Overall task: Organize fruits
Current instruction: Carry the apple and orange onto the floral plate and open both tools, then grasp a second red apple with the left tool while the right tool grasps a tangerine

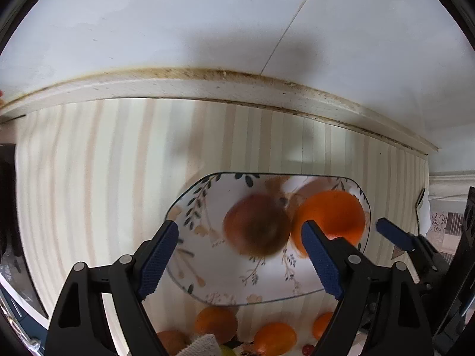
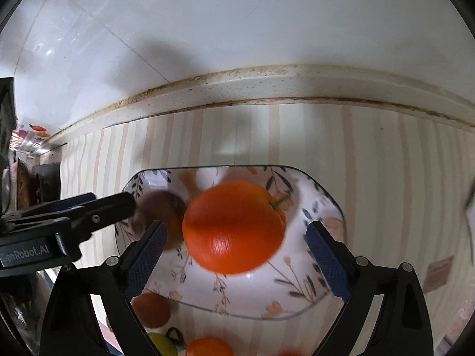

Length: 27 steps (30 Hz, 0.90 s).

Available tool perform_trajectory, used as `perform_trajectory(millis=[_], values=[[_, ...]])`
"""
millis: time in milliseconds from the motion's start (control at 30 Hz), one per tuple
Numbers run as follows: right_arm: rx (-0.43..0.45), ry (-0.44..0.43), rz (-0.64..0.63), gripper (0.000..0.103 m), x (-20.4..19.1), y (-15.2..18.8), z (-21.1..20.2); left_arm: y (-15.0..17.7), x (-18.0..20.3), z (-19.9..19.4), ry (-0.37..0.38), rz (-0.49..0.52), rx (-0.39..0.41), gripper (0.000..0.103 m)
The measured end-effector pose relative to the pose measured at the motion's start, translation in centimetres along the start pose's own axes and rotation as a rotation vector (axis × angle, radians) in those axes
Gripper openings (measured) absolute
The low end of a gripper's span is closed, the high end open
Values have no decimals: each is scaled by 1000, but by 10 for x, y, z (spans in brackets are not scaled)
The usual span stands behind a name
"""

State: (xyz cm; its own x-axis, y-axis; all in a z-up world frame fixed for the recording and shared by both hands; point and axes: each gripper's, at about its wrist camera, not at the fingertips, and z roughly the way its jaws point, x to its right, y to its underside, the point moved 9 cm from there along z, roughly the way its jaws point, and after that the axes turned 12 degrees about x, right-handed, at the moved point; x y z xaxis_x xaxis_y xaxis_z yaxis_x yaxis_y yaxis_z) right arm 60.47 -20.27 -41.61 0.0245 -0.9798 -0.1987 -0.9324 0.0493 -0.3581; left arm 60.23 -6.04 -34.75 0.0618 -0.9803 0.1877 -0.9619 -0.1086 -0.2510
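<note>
Right now both grippers hang over a floral plate (image 1: 207, 267) that sits on a striped tabletop (image 1: 89, 178), nearer its front edge than the raised back ledge (image 1: 207, 87) under the white wall.

Seen from the left wrist, the left gripper (image 1: 242, 259) has its jaws spread wide, blue pads clear of everything. A blurred reddish-brown apple (image 1: 256, 225) lies on the plate between and beyond the pads, touching neither. Just beside it, toward the plate's right rim, lies a large orange (image 1: 335, 213).

Seen from the right wrist, the right gripper (image 2: 237, 262) is also spread wide, gripping nothing. The orange sits between its pads without contact, with the apple partly hidden behind the left gripper's black finger.

More fruit lies on the tabletop in front of the plate's near rim: several small oranges (image 1: 274, 338), a brownish fruit (image 1: 172, 339), a yellow-green fruit (image 2: 161, 344) and a small red fruit (image 1: 308, 349).
</note>
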Motion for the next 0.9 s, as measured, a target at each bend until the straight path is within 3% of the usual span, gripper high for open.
perform_trajectory(millis=[333, 667, 900], values=[[48, 52, -26, 97, -4, 40, -63, 38, -20, -59, -81, 47, 110, 85], [176, 41, 11, 97, -15, 60, -139, 70, -17, -120, -66, 65, 220, 85], [198, 34, 72, 97, -14, 93, -166, 101, -25, -139, -51, 63, 245, 85]])
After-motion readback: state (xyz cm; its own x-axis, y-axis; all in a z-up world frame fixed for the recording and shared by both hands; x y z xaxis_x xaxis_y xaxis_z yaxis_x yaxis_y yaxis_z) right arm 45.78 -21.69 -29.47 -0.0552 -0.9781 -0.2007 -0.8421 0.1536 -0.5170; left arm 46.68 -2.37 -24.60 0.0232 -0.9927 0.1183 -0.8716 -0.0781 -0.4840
